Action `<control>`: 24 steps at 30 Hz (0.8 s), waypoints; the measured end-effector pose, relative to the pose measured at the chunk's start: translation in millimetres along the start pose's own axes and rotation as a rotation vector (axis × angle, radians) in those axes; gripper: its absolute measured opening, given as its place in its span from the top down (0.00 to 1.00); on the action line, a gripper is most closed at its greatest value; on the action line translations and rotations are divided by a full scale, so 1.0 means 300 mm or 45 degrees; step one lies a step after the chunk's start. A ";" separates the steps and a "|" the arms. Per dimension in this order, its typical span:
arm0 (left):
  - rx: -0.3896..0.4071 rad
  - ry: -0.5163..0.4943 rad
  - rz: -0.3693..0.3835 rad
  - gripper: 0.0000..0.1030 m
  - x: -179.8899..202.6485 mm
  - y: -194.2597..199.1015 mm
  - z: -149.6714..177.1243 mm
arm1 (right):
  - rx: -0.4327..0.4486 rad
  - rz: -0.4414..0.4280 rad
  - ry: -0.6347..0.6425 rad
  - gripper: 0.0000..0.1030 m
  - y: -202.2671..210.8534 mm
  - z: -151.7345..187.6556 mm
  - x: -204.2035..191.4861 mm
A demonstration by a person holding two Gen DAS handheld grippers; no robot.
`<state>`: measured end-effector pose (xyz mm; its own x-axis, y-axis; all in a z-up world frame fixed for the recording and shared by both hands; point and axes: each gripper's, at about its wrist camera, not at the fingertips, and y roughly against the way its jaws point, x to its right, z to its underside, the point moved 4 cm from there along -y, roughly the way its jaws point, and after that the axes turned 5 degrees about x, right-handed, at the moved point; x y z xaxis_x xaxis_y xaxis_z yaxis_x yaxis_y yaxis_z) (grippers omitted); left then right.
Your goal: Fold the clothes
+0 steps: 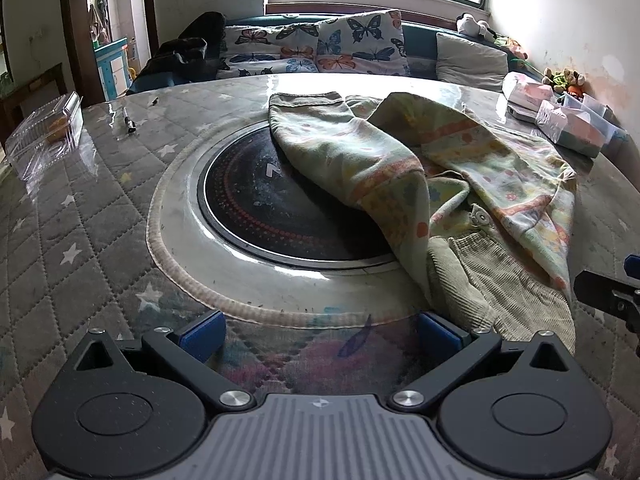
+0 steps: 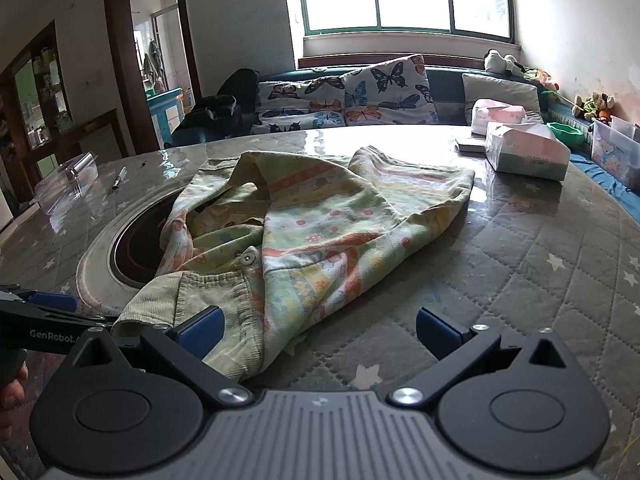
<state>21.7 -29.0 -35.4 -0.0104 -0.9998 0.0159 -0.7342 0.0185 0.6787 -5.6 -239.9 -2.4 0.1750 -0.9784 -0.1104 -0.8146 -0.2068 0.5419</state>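
A crumpled pale green child's garment (image 1: 460,184) with orange and yellow print and a corduroy lining lies on the quilted table cover, partly over the round black hotplate (image 1: 276,208). It also shows in the right wrist view (image 2: 320,232). My left gripper (image 1: 320,332) is open and empty, just left of the garment's near corduroy edge. My right gripper (image 2: 320,332) is open and empty, with the garment's near hem lying between its fingers by the left pad (image 2: 202,330). The left gripper shows at the left edge of the right wrist view (image 2: 52,304).
A clear plastic box (image 1: 48,136) and a pen (image 1: 130,120) lie at the far left of the table (image 2: 560,264). Tissue packs (image 2: 528,152) and plastic bins (image 2: 616,152) stand at the far right. A sofa with butterfly cushions (image 1: 320,48) runs behind the table.
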 end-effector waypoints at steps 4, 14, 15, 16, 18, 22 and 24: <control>-0.003 0.001 -0.005 0.00 0.000 0.006 0.006 | -0.007 -0.007 0.019 0.00 0.007 0.005 -0.005; -0.008 -0.007 -0.020 0.00 0.002 0.022 0.022 | -0.011 -0.034 0.052 0.00 0.015 0.015 -0.016; -0.009 -0.008 -0.023 0.00 0.001 0.023 0.025 | -0.012 -0.038 0.054 0.00 0.015 0.015 -0.018; -0.011 -0.008 -0.027 0.00 0.001 0.024 0.026 | -0.012 -0.042 0.057 0.00 0.014 0.016 -0.021; -0.011 -0.007 -0.035 0.00 0.001 0.028 0.026 | -0.009 -0.049 0.060 0.00 0.016 0.016 -0.023; 0.001 -0.003 -0.044 0.00 0.003 0.040 0.023 | -0.005 -0.071 0.077 0.00 0.018 0.016 -0.032; -0.001 -0.005 -0.052 0.00 0.007 0.042 0.025 | -0.002 -0.080 0.082 0.00 0.018 0.017 -0.033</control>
<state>7.3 -30.8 -32.4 0.0166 -0.9998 -0.0145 -0.7334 -0.0220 0.6795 -14.5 -231.3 -2.7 0.2610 -0.9611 -0.0903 -0.7999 -0.2676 0.5372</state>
